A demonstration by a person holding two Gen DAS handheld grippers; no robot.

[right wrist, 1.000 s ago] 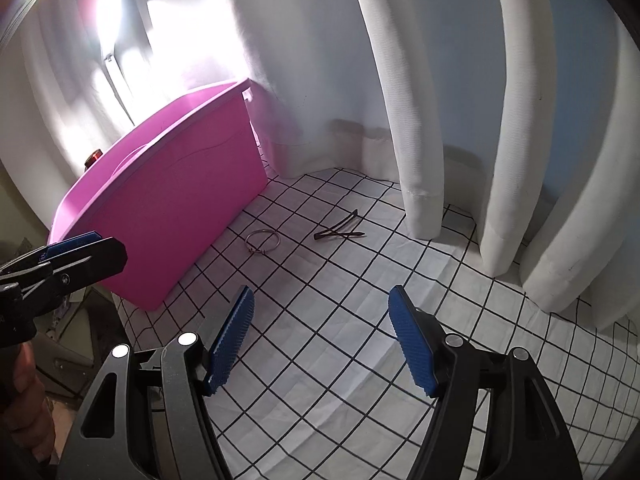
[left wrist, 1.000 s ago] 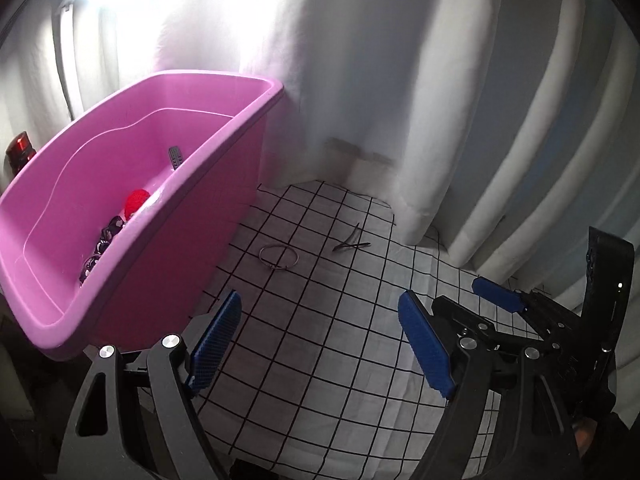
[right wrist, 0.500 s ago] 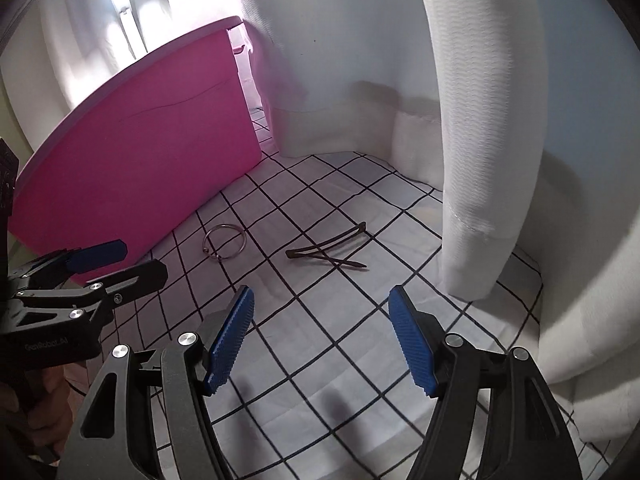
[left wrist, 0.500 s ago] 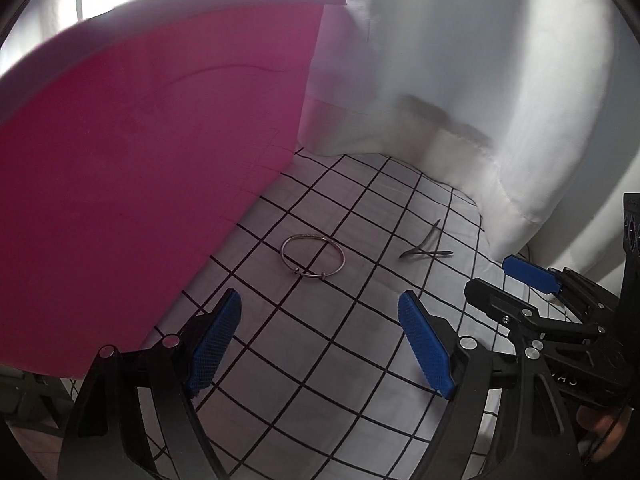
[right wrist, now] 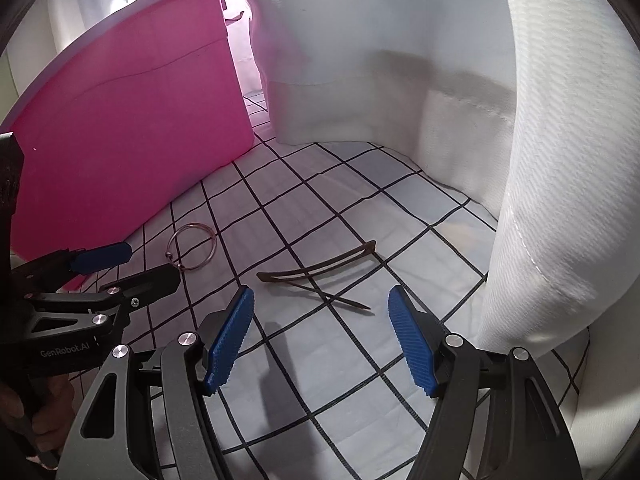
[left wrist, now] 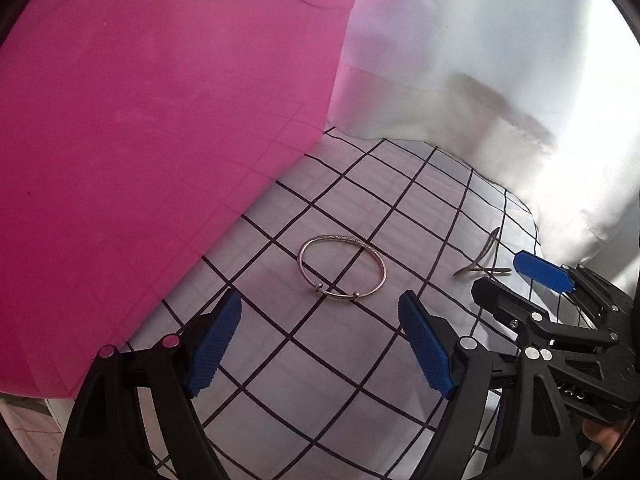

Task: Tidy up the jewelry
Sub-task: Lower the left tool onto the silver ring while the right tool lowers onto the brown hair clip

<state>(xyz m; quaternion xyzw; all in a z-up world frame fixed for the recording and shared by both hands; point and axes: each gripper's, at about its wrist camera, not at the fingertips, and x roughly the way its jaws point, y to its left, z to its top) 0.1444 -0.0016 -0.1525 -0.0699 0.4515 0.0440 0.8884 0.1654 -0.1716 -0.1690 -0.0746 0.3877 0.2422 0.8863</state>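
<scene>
The left gripper (left wrist: 320, 336) hangs low over the checked cloth (left wrist: 360, 380) with its blue pads (left wrist: 214, 342) spread wide and nothing between them. The bangle (left wrist: 342, 266), a thin silver ring with two small knobs on its near side, lies flat on the cloth just ahead of the gap, apart from both pads. Beside it on the left rises the pink bin (left wrist: 152, 140), whose wall fills that side of the view and stands at the cloth's left edge. The right gripper (right wrist: 320, 340) is likewise wide open and holds nothing. The hairpins (right wrist: 320, 274), two dark thin pieces lying crossed, rest on the cloth just ahead of its pads (right wrist: 412, 352), a little right of the bangle and apart from it. A white curtain (right wrist: 560, 160) drapes along the cloth's far and right edges, its hem resting on the fabric. Both grippers sit side by side, near each other.
</scene>
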